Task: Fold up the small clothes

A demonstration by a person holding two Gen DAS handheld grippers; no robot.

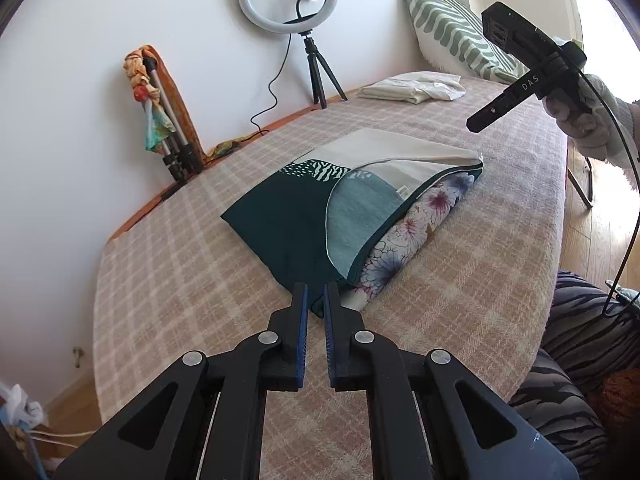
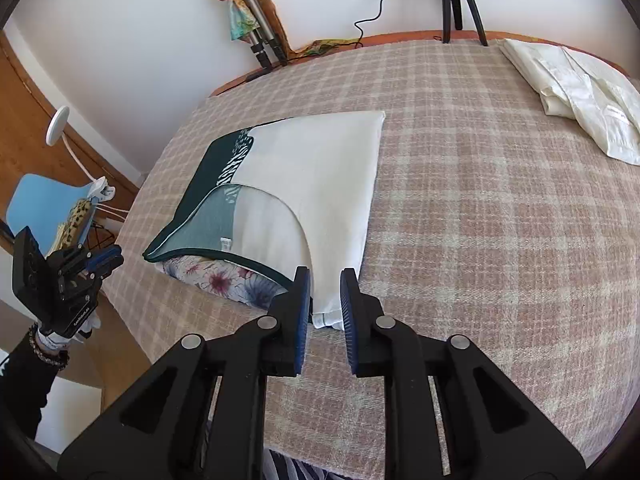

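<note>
Both my grippers hang clear of the work and hold nothing. My left gripper (image 1: 316,294) has its blue pads drawn almost together on empty air, and my right gripper (image 2: 325,280) has its pads spread, with only a cream corner showing behind the gap. The task's thing, the cream and dark green folded garment (image 1: 280,216), lies flat in the middle of the pink and beige checked blanket (image 1: 460,300). From my left wrist it sits at twelve o'clock just past my fingertips. It rests on a white cloth printed with blue and pink flowers (image 1: 416,228), which pokes out along its edge toward four o'clock. That overlap is my main worry. If I come down at that edge and bite deep, I judge I would pinch the flowered cloth with the garment and drag both. The top layer also curls back in an arc, baring its pale teal inner side, so the fold looks loose. A quick pull from one corner could slide that flap open or skew it. The blanket looks nubbly and may grip the fabric, bunching it rather than letting it glide. From my right wrist, the cream-white folded pile (image 2: 580,92) sits well apart at two o'clock, so I see little risk there.
</note>
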